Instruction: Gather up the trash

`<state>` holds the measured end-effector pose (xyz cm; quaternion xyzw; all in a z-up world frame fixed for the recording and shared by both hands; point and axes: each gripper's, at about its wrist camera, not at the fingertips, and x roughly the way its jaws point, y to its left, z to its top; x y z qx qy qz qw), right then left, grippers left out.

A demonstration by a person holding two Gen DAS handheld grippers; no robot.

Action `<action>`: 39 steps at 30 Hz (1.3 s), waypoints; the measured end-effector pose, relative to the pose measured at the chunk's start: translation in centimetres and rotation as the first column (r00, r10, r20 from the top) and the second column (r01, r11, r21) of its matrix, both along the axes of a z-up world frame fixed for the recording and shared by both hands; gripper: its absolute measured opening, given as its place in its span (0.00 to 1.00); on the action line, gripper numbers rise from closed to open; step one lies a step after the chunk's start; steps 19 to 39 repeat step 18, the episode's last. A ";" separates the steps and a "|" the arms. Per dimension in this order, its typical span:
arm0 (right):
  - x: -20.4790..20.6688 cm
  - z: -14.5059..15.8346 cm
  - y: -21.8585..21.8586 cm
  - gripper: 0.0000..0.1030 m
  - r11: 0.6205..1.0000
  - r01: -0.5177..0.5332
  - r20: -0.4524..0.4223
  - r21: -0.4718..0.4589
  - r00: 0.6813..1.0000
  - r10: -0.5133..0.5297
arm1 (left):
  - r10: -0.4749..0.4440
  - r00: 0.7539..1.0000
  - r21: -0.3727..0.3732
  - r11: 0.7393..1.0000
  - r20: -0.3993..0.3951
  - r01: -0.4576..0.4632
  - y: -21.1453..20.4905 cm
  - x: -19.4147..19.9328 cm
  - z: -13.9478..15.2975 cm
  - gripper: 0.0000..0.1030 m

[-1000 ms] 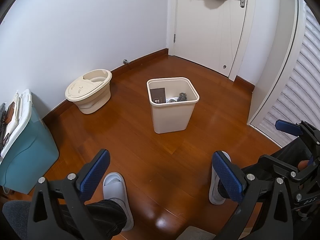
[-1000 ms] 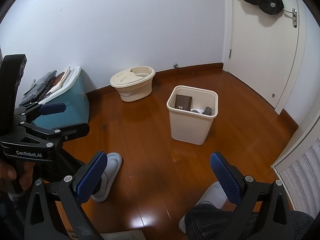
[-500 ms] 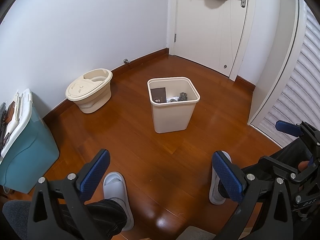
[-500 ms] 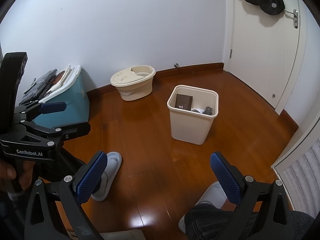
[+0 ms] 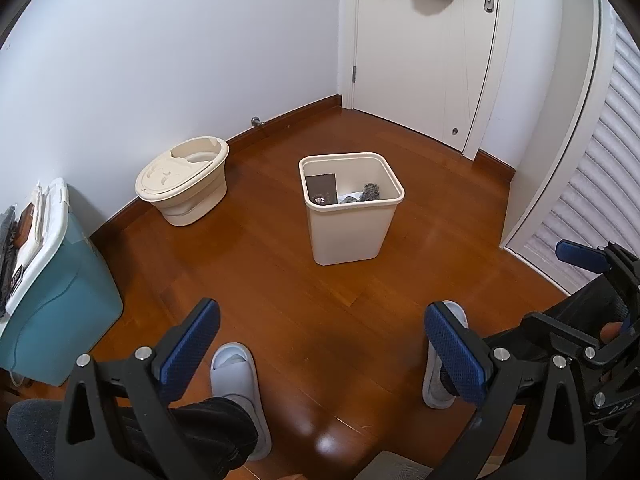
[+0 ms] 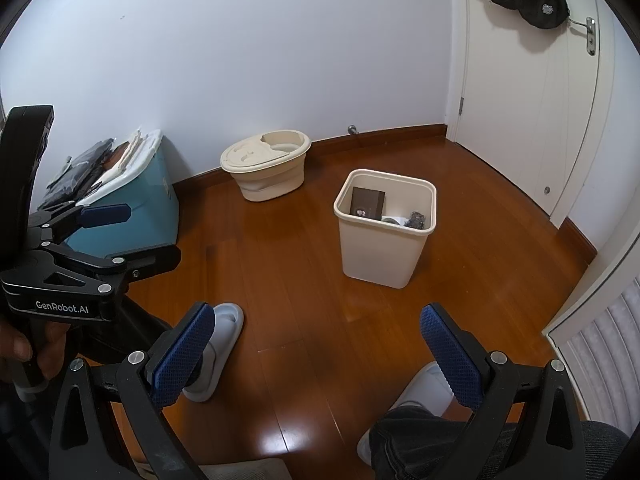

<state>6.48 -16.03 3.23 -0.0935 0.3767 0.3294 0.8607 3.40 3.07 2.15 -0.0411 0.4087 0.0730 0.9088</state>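
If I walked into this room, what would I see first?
Probably the cream trash bin standing alone in the middle of the shiny wooden floor, with a dark box and some scraps inside. Behind it, by the wall, sits a round cream tub, and a teal storage box is off to the left. Up close, both open grippers' blue fingers frame the slippers.

Glossy wood floor [image 5: 280,280], cream waste bin [image 5: 348,232], beige tub [image 5: 184,192], teal box [image 5: 60,312], grey slippers [image 5: 236,376]
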 end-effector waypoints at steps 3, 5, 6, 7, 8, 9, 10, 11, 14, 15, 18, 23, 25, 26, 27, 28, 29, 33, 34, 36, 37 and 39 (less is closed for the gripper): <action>0.0 0.0 0.0 1.00 1.000 -0.001 0.001 -0.001 1.000 0.001 | 0.024 1.000 0.006 1.000 -0.010 -0.024 0.1 0.1 0.1 1.00; 0.0 0.0 0.0 1.00 1.000 -0.003 0.001 -0.002 1.000 0.003 | 0.026 1.000 -0.018 0.999 -0.013 -0.027 0.3 0.1 0.1 1.00; 0.0 0.0 0.0 1.00 1.000 -0.002 0.000 -0.002 1.000 0.002 | 0.026 1.000 -0.031 0.999 -0.013 -0.027 0.4 0.1 0.2 1.00; 0.0 0.0 0.0 1.00 1.000 -0.002 0.000 -0.002 1.000 0.002 | 0.025 1.000 -0.041 0.999 -0.012 -0.026 0.5 0.2 0.3 1.00; 0.0 0.0 0.0 1.00 1.000 -0.003 0.000 -0.002 1.000 0.003 | 0.022 1.000 -0.055 0.998 -0.004 -0.022 0.7 0.1 0.4 1.00; -0.1 -0.1 -0.2 1.00 1.000 -0.003 0.001 -0.002 1.000 0.003 | 0.018 1.000 -0.067 0.998 0.010 -0.017 0.8 0.0 0.5 1.00; 0.0 0.0 -0.1 1.00 1.000 -0.004 0.001 -0.002 1.000 0.004 | 0.015 0.999 -0.074 0.997 0.035 -0.012 0.8 -0.2 0.9 1.00; 0.0 0.0 0.0 1.00 1.000 -0.002 0.001 -0.002 1.000 0.002 | 0.015 0.999 -0.073 0.997 0.047 -0.012 0.8 -0.4 1.0 1.00; 0.1 0.0 -0.2 1.00 1.000 -0.005 0.001 -0.003 1.000 0.005 | 0.008 0.997 -0.078 0.997 0.082 -0.002 0.6 -0.7 1.3 1.00; 0.1 0.0 -0.2 1.00 1.000 -0.006 0.001 -0.004 1.000 0.006 | 0.008 0.996 -0.072 0.997 0.088 -0.001 0.6 -0.7 1.4 1.00; 0.0 -0.1 -0.3 1.00 1.000 -0.009 0.003 -0.007 1.000 0.009 | 0.011 0.997 -0.057 0.998 0.077 -0.006 0.3 -0.5 1.3 1.00; 0.0 -0.1 -0.3 1.00 1.000 -0.009 0.003 -0.007 1.000 0.009 | 0.011 0.997 -0.057 0.998 0.077 -0.006 0.3 -0.5 1.3 1.00; 0.0 -0.1 -0.3 1.00 1.000 -0.009 0.003 -0.007 1.000 0.009 | 0.011 0.997 -0.057 0.998 0.077 -0.006 0.3 -0.5 1.3 1.00; 0.0 -0.1 -0.3 1.00 1.000 -0.009 0.003 -0.007 1.000 0.009 | 0.011 0.997 -0.057 0.998 0.077 -0.006 0.3 -0.5 1.3 1.00; 0.0 -0.1 -0.3 1.00 1.000 -0.009 0.003 -0.007 1.000 0.009 | 0.011 0.997 -0.057 0.998 0.077 -0.006 0.3 -0.5 1.3 1.00; 0.0 -0.1 -0.3 1.00 1.000 -0.009 0.003 -0.007 1.000 0.009 | 0.011 0.997 -0.057 0.998 0.077 -0.006 0.3 -0.5 1.3 1.00; 0.0 -0.1 -0.3 1.00 1.000 -0.009 0.003 -0.007 1.000 0.009 | 0.011 0.997 -0.057 0.998 0.077 -0.006 0.3 -0.5 1.3 1.00; 0.0 -0.1 -0.3 1.00 1.000 -0.009 0.003 -0.007 1.000 0.009 | 0.011 0.997 -0.057 0.998 0.077 -0.006 0.3 -0.5 1.3 1.00; 0.0 -0.1 -0.3 1.00 1.000 -0.009 0.003 -0.007 1.000 0.009 | 0.011 0.997 -0.057 0.998 0.077 -0.006 0.3 -0.5 1.3 1.00; 0.0 -0.1 -0.3 1.00 1.000 -0.009 0.003 -0.007 1.000 0.009 | 0.011 0.997 -0.057 0.998 0.077 -0.006 0.3 -0.5 1.3 1.00; 0.0 -0.1 -0.3 1.00 1.000 -0.009 0.003 -0.007 1.000 0.009 | 0.011 0.997 -0.057 0.998 0.077 -0.006 0.3 -0.5 1.3 1.00; 0.0 -0.1 -0.3 1.00 1.000 -0.009 0.003 -0.007 1.000 0.009 | 0.011 0.997 -0.057 0.998 0.077 -0.006 0.3 -0.5 1.3 1.00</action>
